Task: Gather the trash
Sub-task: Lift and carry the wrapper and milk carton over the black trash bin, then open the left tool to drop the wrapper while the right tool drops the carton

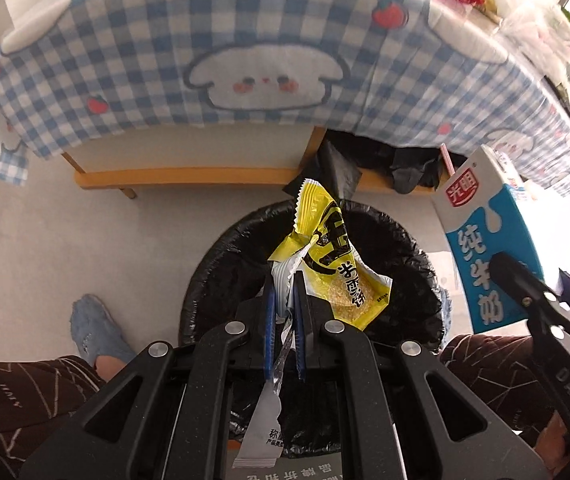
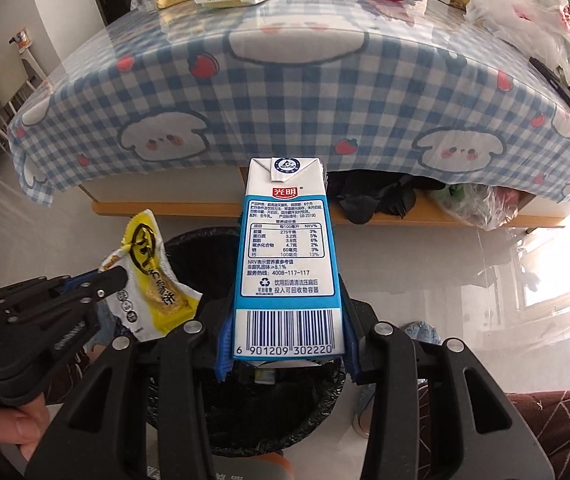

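Left wrist view: my left gripper (image 1: 287, 300) was clamped on a crinkled yellow-and-white plastic snack wrapper (image 1: 335, 256), directly above the round black-lined trash bin (image 1: 221, 252).

Right wrist view: my right gripper (image 2: 287, 344) was clamped on a blue-and-white rectangular milk carton (image 2: 287, 256), the bin (image 2: 193, 248) beneath it.

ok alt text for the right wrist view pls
The right gripper clamps a blue and white milk carton above a black-lined trash bin. Beside it, the left gripper holds a yellow snack wrapper. Behind them is a table under a blue checked tablecloth.
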